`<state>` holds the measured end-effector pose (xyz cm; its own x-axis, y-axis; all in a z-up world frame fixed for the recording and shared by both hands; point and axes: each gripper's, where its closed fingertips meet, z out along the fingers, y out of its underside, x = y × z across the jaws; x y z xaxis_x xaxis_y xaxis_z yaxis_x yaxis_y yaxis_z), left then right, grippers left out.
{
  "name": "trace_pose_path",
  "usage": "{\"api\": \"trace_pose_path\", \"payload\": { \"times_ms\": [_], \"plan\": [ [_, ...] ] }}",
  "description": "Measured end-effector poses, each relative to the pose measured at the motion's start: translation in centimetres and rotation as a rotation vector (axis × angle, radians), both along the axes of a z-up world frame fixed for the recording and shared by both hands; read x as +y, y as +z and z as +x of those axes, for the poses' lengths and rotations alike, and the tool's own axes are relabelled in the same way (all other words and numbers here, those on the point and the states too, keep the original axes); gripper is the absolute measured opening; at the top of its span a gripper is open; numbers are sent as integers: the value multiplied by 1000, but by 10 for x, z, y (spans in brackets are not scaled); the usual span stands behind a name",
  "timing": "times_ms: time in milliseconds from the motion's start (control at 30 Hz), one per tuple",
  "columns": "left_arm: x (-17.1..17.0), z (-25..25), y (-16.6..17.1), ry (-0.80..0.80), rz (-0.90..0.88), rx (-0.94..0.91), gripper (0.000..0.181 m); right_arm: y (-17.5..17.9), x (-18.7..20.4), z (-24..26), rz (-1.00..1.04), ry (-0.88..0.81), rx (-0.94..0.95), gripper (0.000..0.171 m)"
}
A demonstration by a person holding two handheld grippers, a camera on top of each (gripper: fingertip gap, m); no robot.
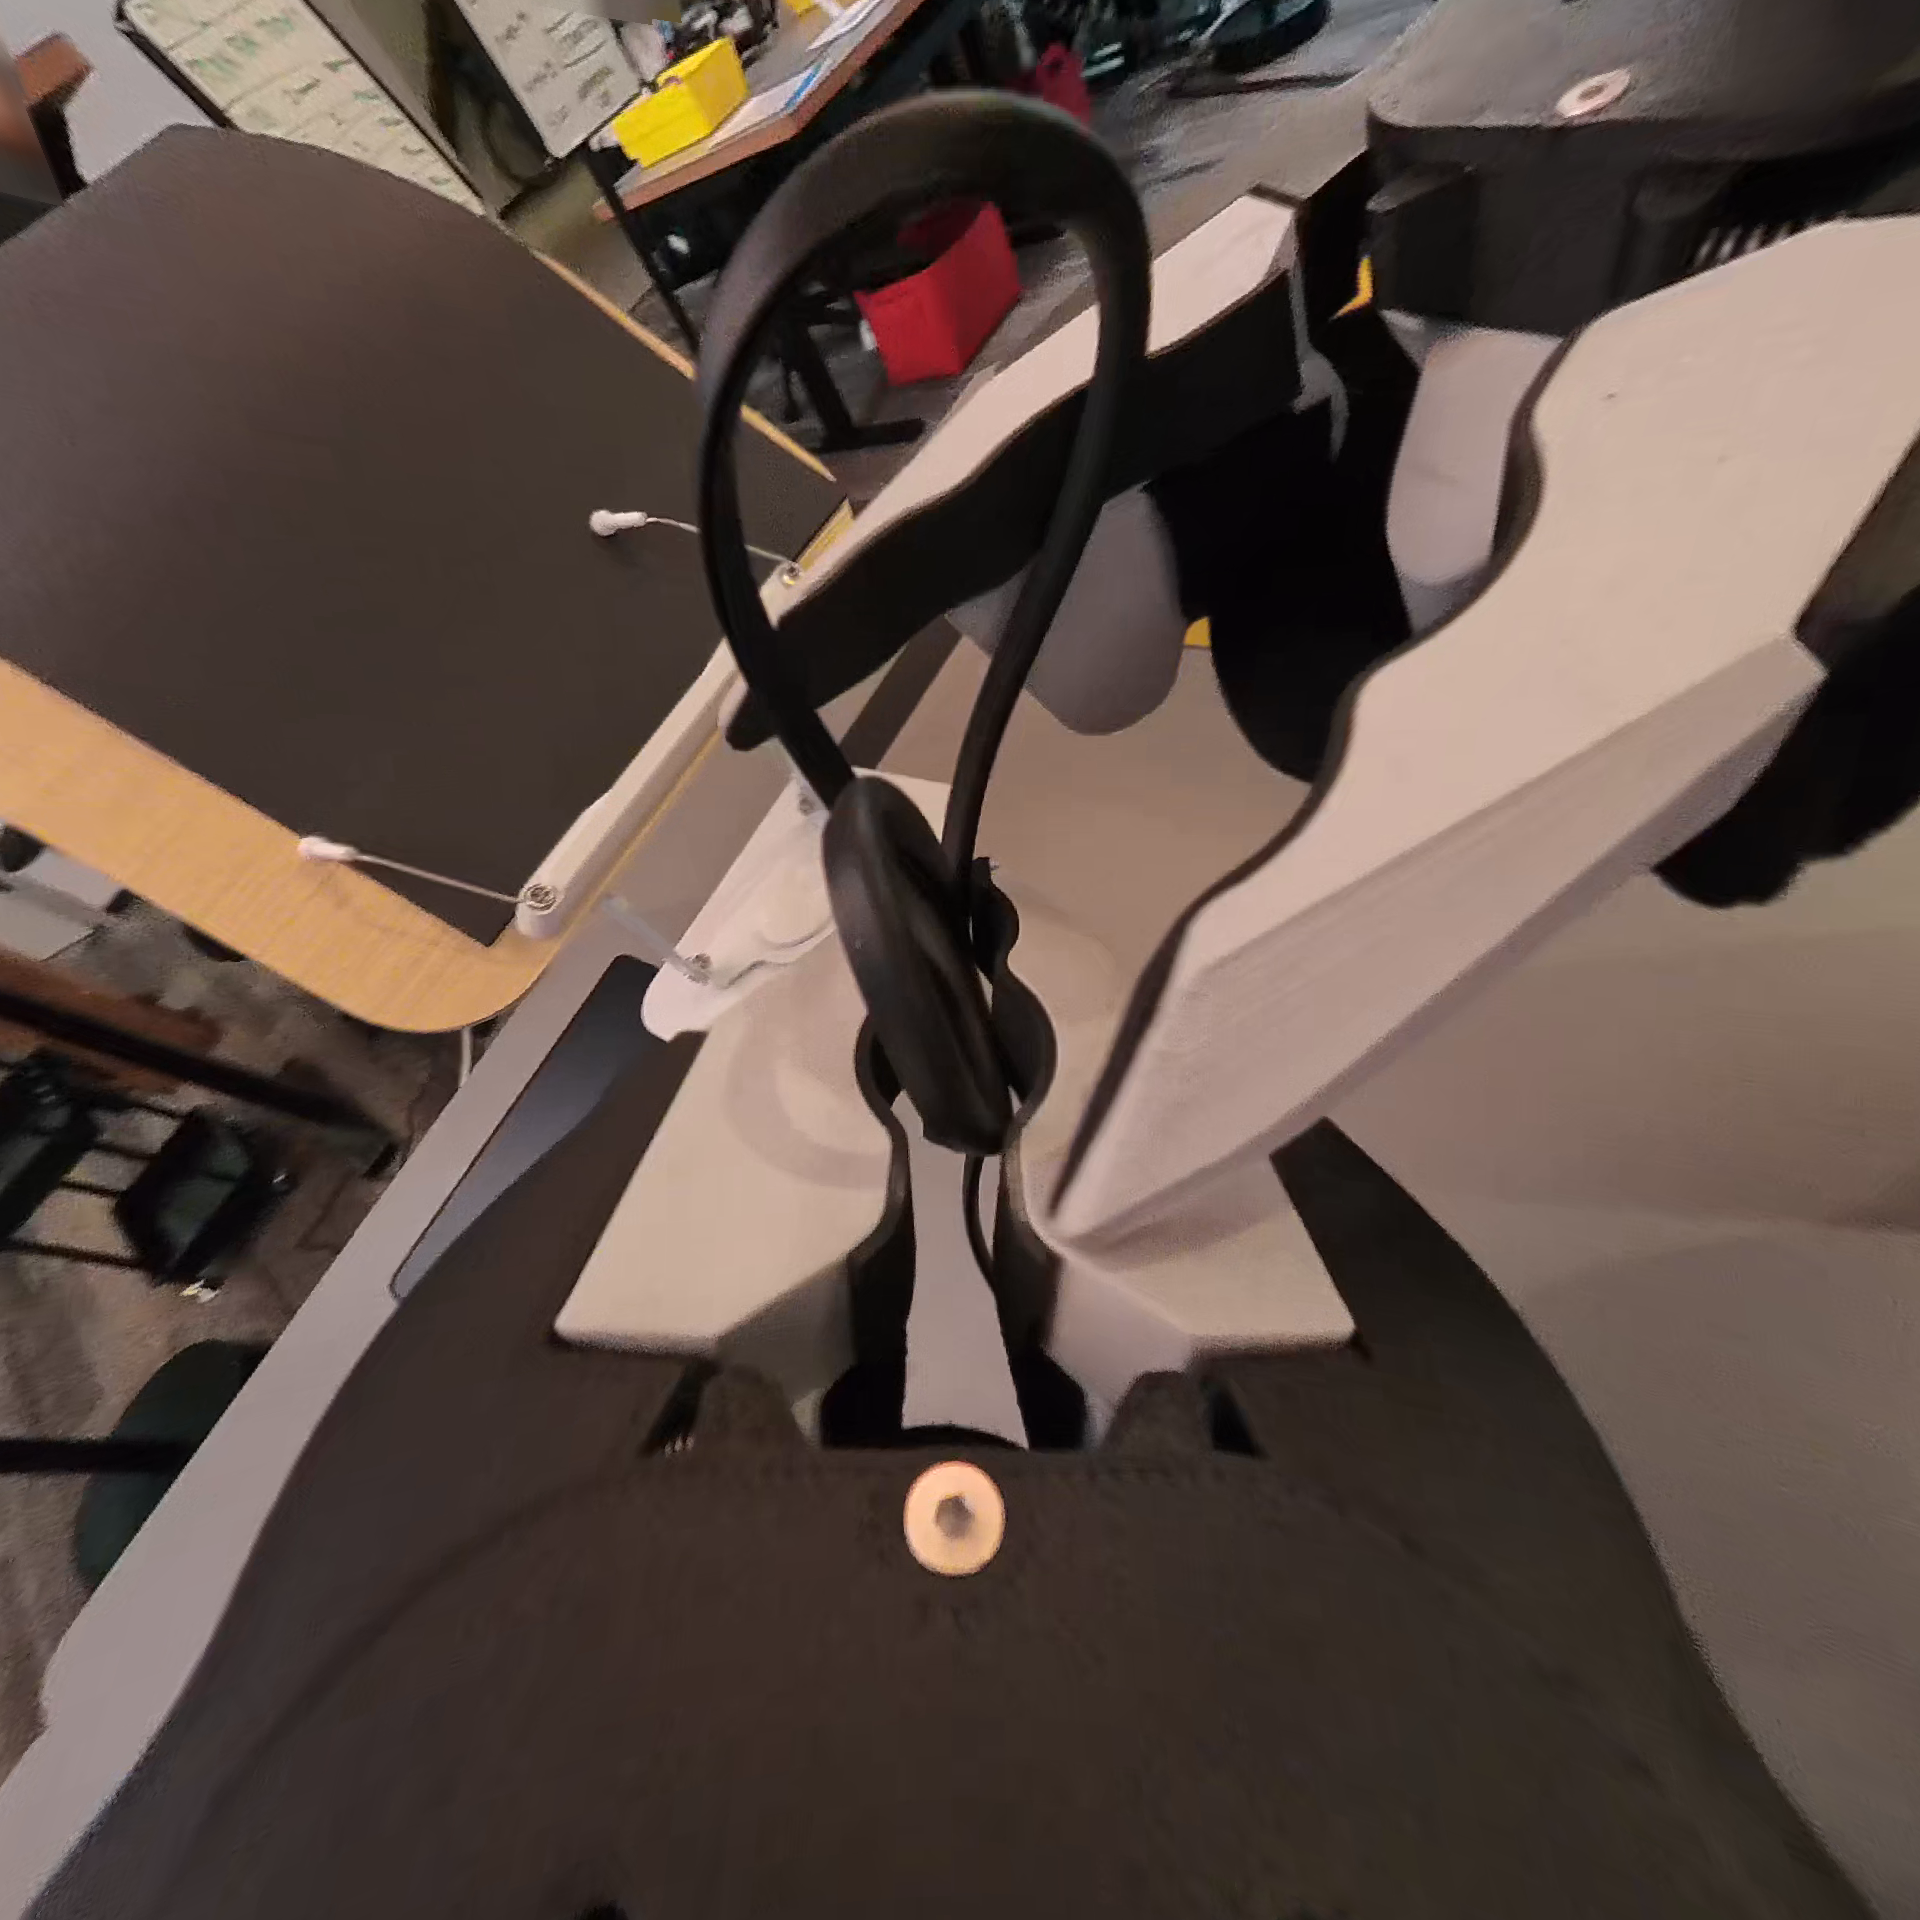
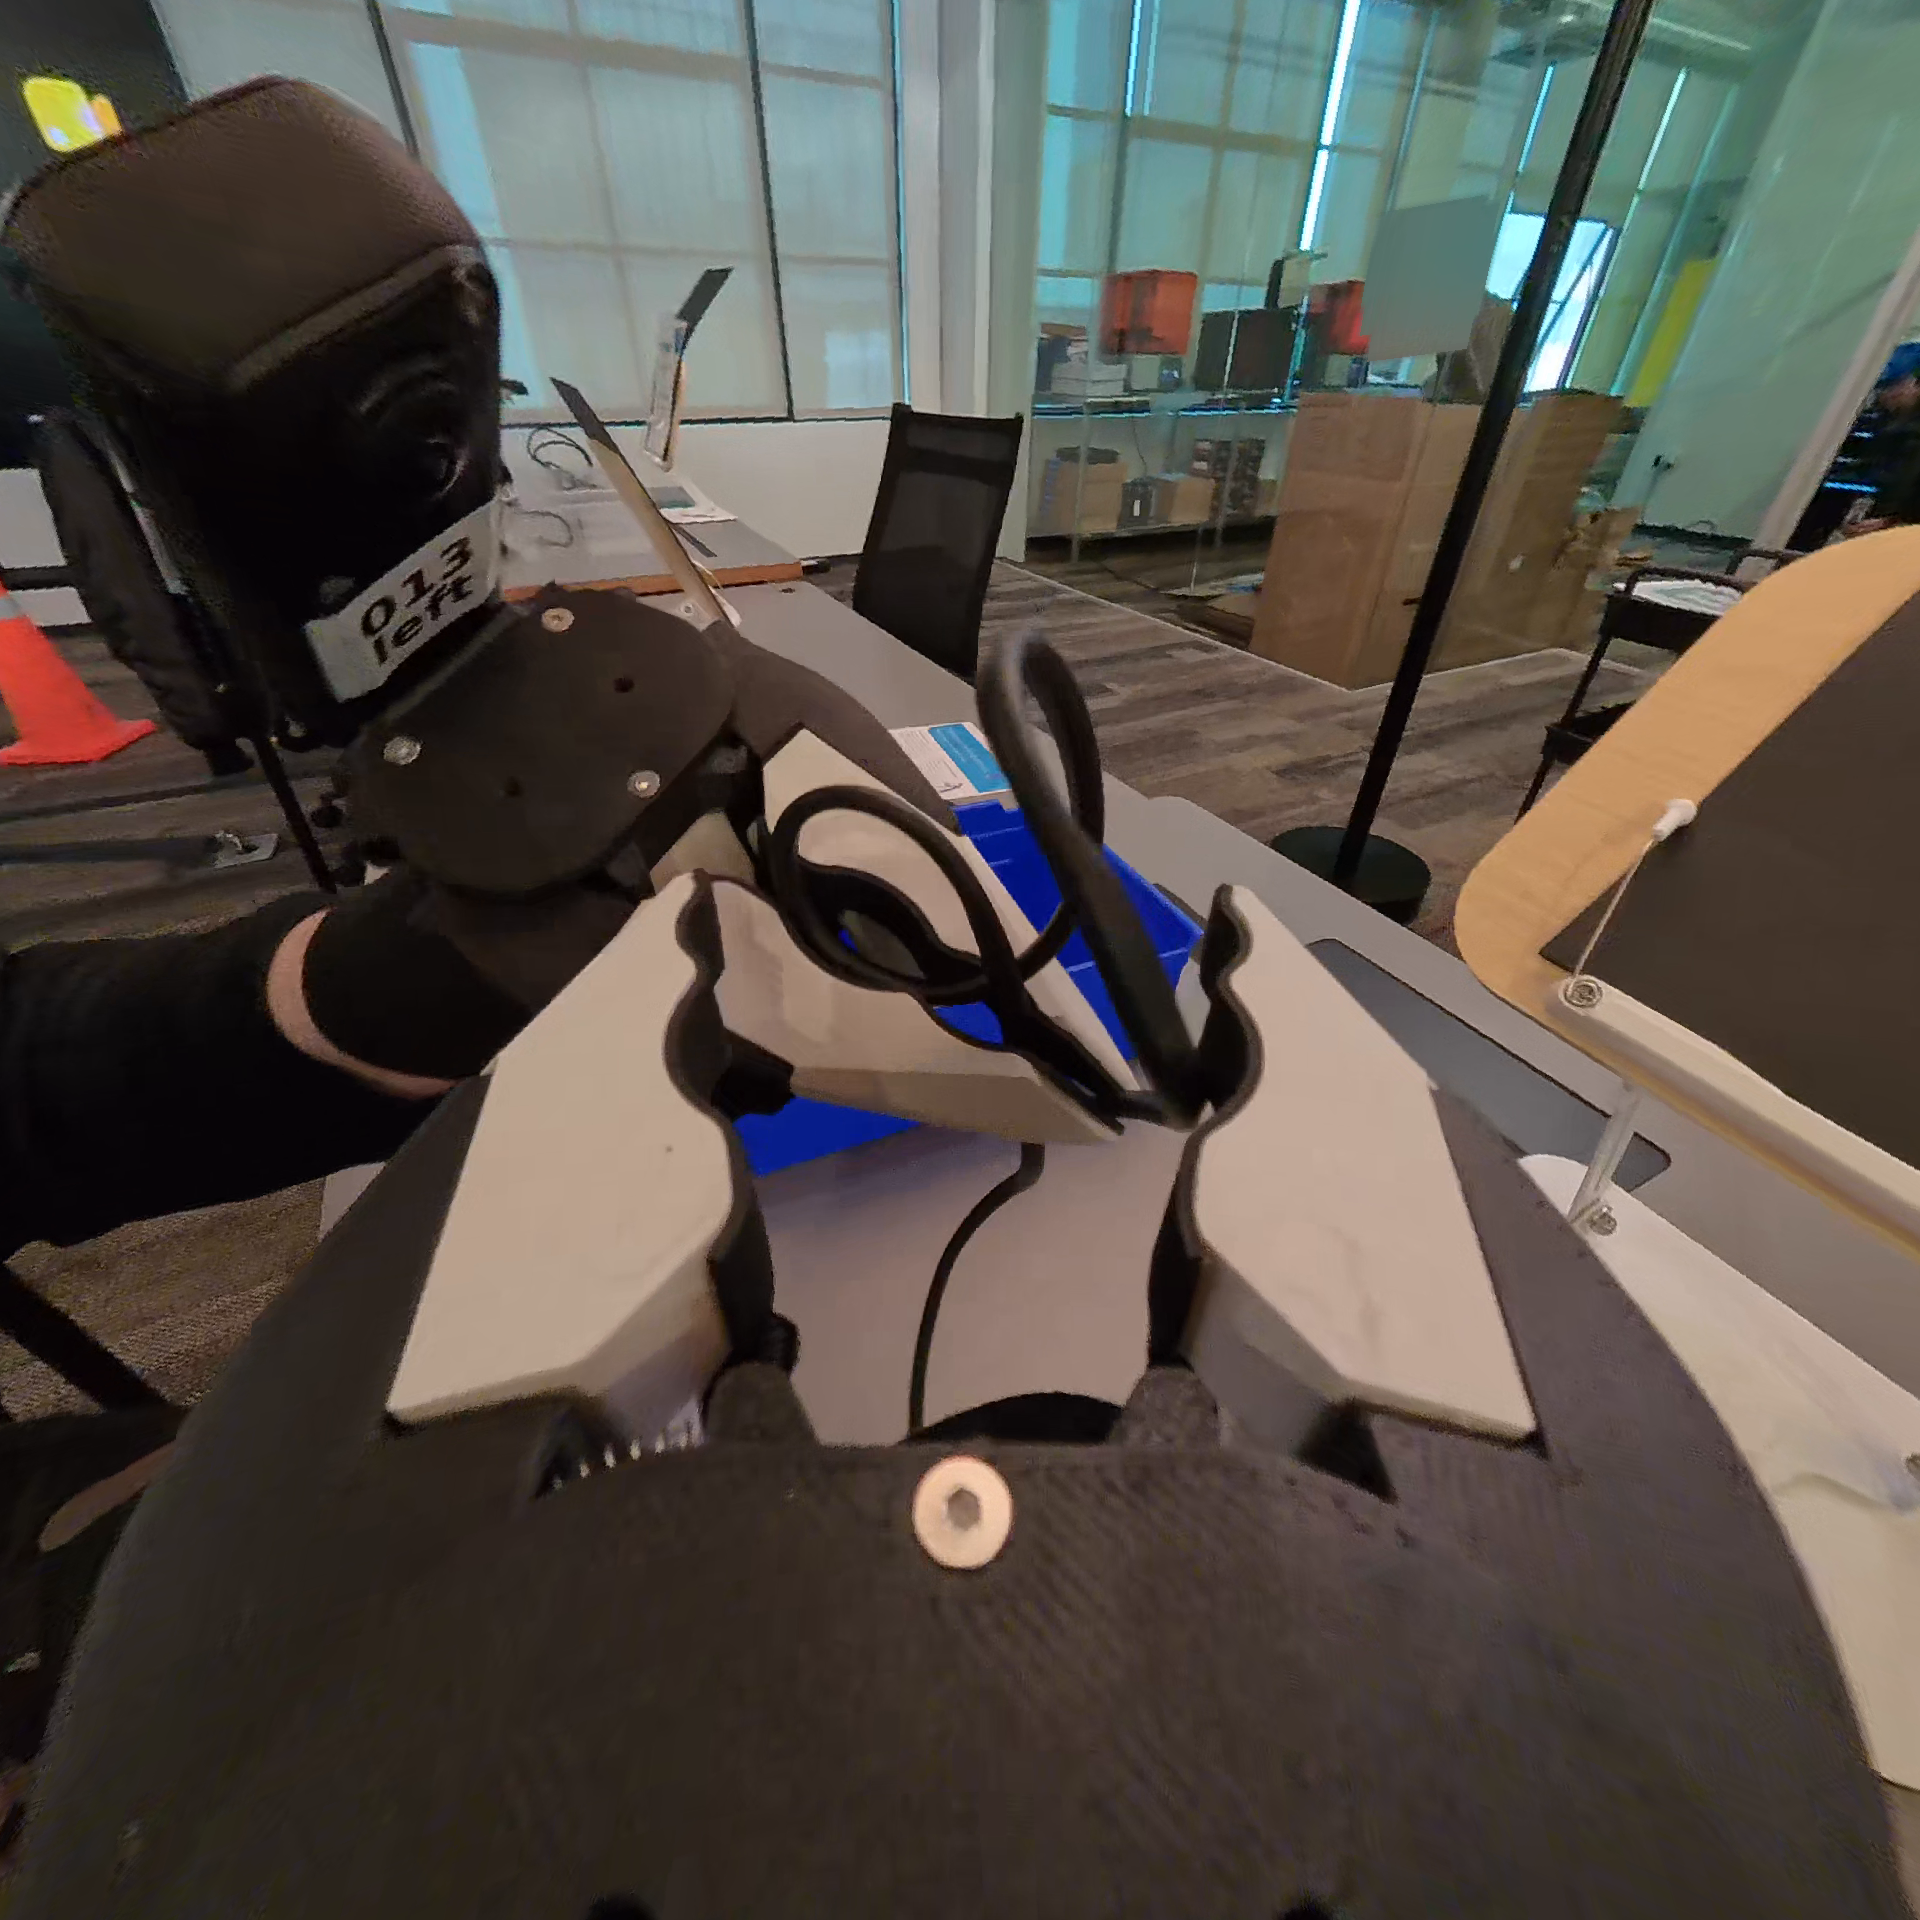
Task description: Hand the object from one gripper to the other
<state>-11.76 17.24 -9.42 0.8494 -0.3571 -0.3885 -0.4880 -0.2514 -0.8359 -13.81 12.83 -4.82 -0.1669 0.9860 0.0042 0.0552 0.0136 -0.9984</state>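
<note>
The object is a black item with two loop handles, like scissors point(image 1: 1112, 312). My left gripper point(image 1: 951, 1039) is shut on it where the loops meet, and the big loop stands up past the fingertips. My right gripper point(image 2: 961, 904) is open, with a finger on each side of the tall loop point(image 2: 1049, 790); I cannot tell whether it touches. In the left wrist view the right gripper's grey fingers point(image 1: 1455, 810) flank the loop. In the right wrist view the left gripper point(image 2: 1117, 1117) comes in from the left, held by a black-gloved hand point(image 2: 364, 987).
A blue bin point(image 2: 1039, 862) sits on the grey table point(image 2: 1299, 883) under the grippers. A wood-edged dark partition point(image 2: 1766, 831) stands at the right, also seen in the left wrist view point(image 1: 312, 468). A black pole stand point(image 2: 1455, 520), an office chair point(image 2: 935, 520) and an orange cone point(image 2: 52, 696) stand beyond. Tip to tip, the grippers are about 6 centimetres apart.
</note>
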Motion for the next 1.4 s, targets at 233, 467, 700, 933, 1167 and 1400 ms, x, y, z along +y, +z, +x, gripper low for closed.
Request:
{"api": "trace_pose_path", "payload": {
  "times_ms": [233, 467, 700, 933, 1167, 1400],
  "plan": [
    [4, -14, 1, 112, 40, 103, 2, 1, -5, -3, -51, -1, 7, 74],
    [6, -22, 1, 160, 60, 174, 2, -3, -8, -6, -87, 16, 12, 47],
    [6, -24, -1, 161, 49, 169, 2, -3, -13, -6, -41, 19, 9, 24],
    [4, -13, 3, 118, 57, 142, 3, 1, -8, -1, 0, 8, 34, 4],
    [-2, 5, 5, -71, 33, 9, 32, 17, 1, 9, -57, 16, 101, 4],
    [-11, 27, -36, -286, -232, -246, 52, 42, 17, 30, -90, -4, 183, 4]
  ]
}}
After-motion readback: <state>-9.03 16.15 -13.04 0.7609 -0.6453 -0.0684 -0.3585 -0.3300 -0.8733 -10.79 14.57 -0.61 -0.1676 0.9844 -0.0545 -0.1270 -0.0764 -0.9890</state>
